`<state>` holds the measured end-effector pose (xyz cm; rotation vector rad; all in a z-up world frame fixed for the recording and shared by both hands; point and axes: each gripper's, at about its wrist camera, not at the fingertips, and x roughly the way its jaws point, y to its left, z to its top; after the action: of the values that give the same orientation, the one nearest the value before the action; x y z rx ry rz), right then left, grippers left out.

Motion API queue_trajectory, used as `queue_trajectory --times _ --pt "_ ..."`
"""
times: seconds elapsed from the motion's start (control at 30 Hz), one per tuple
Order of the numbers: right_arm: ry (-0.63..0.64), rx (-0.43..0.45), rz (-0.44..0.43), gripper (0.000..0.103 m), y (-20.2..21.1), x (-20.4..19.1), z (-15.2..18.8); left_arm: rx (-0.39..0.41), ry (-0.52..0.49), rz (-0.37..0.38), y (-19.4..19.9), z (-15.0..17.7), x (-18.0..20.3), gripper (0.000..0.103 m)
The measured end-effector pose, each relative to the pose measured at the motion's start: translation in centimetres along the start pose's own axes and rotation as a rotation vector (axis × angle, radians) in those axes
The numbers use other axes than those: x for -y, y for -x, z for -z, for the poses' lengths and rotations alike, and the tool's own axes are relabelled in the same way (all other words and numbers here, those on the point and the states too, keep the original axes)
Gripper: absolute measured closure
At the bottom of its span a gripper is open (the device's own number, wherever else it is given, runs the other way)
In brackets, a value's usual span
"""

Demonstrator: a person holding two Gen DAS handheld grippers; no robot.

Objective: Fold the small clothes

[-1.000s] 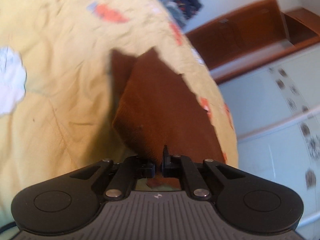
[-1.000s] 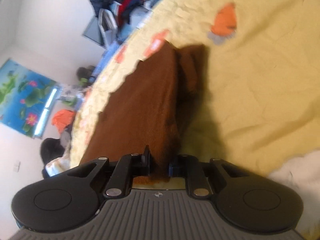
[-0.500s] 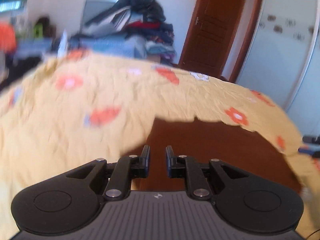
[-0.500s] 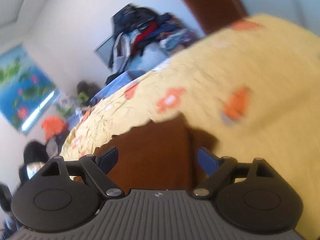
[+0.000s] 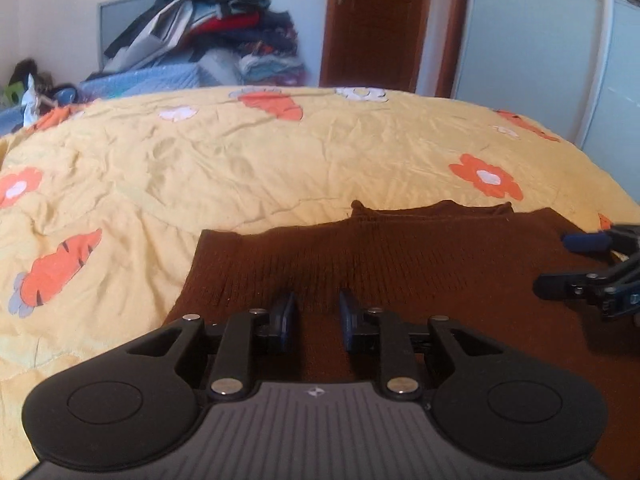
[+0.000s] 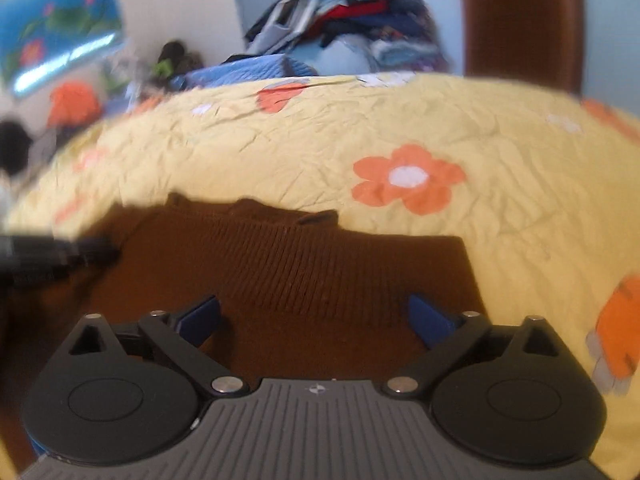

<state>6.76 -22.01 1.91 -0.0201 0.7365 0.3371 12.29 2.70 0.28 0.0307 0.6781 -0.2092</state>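
Observation:
A brown ribbed knit garment [image 5: 400, 264] lies flat on the yellow flowered bedspread [image 5: 248, 160], its collar toward the far side. My left gripper [image 5: 316, 318] hovers over its near left part; the jaws are opening, a narrow gap between them and nothing gripped. The right gripper's fingers [image 5: 588, 264] show at the right edge of the left wrist view. In the right wrist view the same garment [image 6: 288, 264] lies below my right gripper [image 6: 316, 314], whose jaws are opening wide, with only cloth beneath them. The left gripper [image 6: 60, 254] is a dark blur at that view's left edge.
Behind the bed stands a heap of clothes [image 5: 224, 32] on blue boxes. A brown door [image 5: 376, 20] and white wardrobe [image 5: 552, 60] are at the right. A blue flower poster [image 6: 56, 20] hangs on the far left wall. Bedspread [image 6: 440, 128] extends on every side.
Both grippers were shut on the hanging brown garment a second ago. They have let it go, rolled upright, and the garment now lies flat on the bed.

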Motion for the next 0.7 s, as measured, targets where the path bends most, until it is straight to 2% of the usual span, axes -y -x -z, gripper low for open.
queue_trajectory --times 0.1,0.17,0.2,0.23,0.3,0.33,0.4,0.53,0.63,0.7 --pt "0.058 -0.014 0.086 0.000 -1.4 -1.0 -0.7 0.020 -0.014 -0.012 0.1 0.1 0.5 0.080" --pt "0.038 -0.019 0.082 0.000 -2.0 -0.7 -1.2 0.002 0.008 -0.023 0.5 -0.5 0.6 0.077" --pt "0.033 -0.020 0.076 0.000 -1.8 -0.6 -1.3 -0.004 0.017 -0.021 1.3 -0.5 0.7 0.063" --pt "0.031 -0.024 0.078 0.000 -1.3 -0.6 -1.3 0.000 0.016 -0.007 1.9 -0.3 0.8 0.031" --pt "0.012 -0.012 0.089 0.001 0.5 -1.2 -0.9 0.061 -0.013 -0.006 3.3 0.1 1.5 0.000" --pt "-0.002 0.005 0.072 0.000 1.5 -1.5 -0.7 0.100 -0.037 -0.017 3.8 0.2 1.8 0.000" --pt "0.000 0.034 0.034 0.000 2.8 -2.2 -0.3 0.073 -0.067 -0.024 3.2 -0.3 2.4 0.000" --pt "0.018 0.001 0.094 0.000 1.8 -2.1 -0.7 -0.048 -0.021 -0.057 -0.8 -1.0 1.7 0.001" --pt "0.004 -0.045 0.151 0.000 0.1 -0.4 -0.2 -0.045 0.014 -0.055 -1.5 -0.8 0.7 0.003" --pt "-0.001 -0.007 0.131 0.000 0.1 0.5 0.2 -0.051 -0.017 -0.077 -1.6 -0.7 1.1 0.003"
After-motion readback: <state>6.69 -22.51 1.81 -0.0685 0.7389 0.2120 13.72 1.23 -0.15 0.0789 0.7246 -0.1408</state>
